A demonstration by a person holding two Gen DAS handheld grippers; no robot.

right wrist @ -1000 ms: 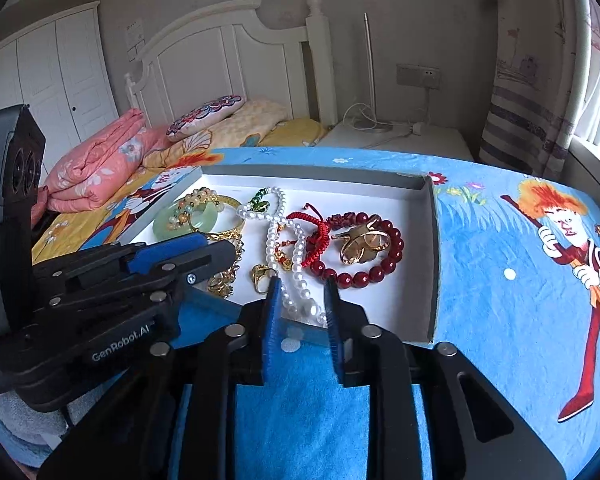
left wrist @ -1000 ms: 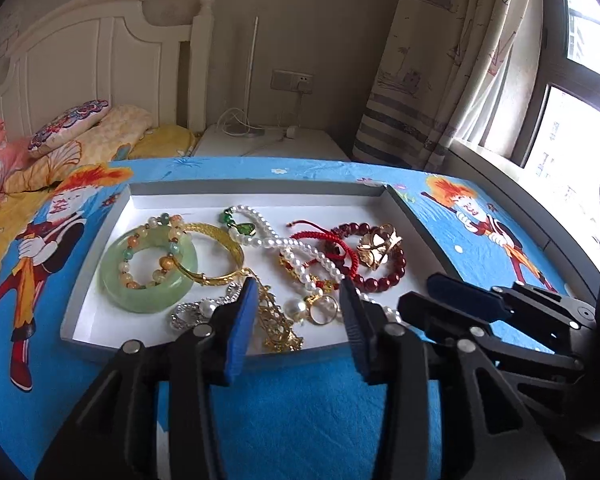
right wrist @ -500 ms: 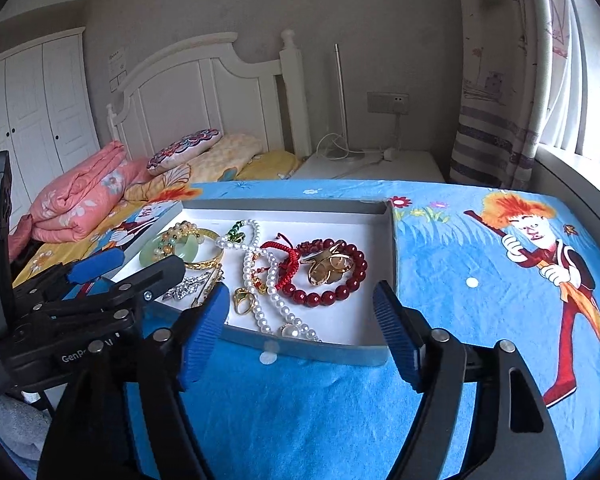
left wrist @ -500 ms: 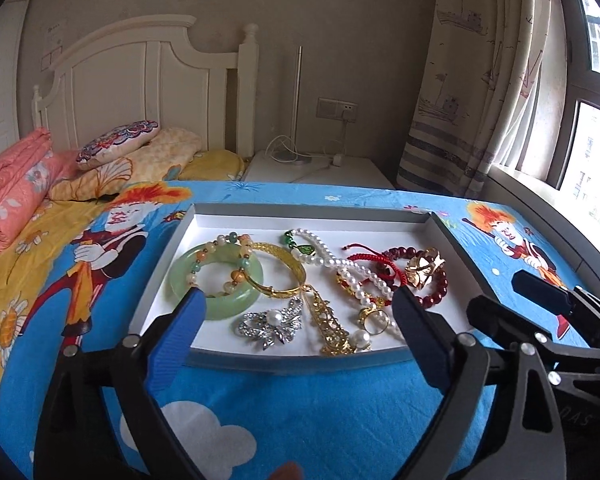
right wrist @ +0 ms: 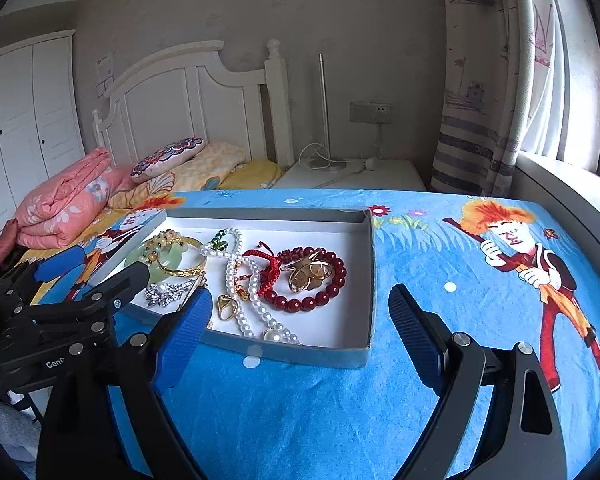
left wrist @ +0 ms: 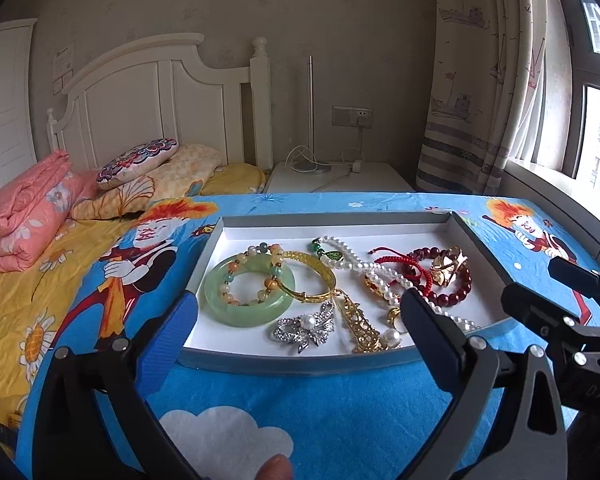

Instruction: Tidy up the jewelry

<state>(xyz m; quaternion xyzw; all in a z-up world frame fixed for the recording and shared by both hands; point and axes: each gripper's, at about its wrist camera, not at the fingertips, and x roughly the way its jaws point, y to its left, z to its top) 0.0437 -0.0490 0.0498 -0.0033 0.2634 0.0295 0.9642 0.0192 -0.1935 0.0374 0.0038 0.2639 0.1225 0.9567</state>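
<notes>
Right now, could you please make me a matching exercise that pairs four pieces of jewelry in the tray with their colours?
Things:
1. bangle
2. bead bracelet
3. bow brooch
4. long necklace

Colours:
A. silver
B. white pearl
C. pale green
D. dark red

Pairs: 1-C, 2-D, 3-A, 4-B

All four lie inside the tray on the blue cloth.
</notes>
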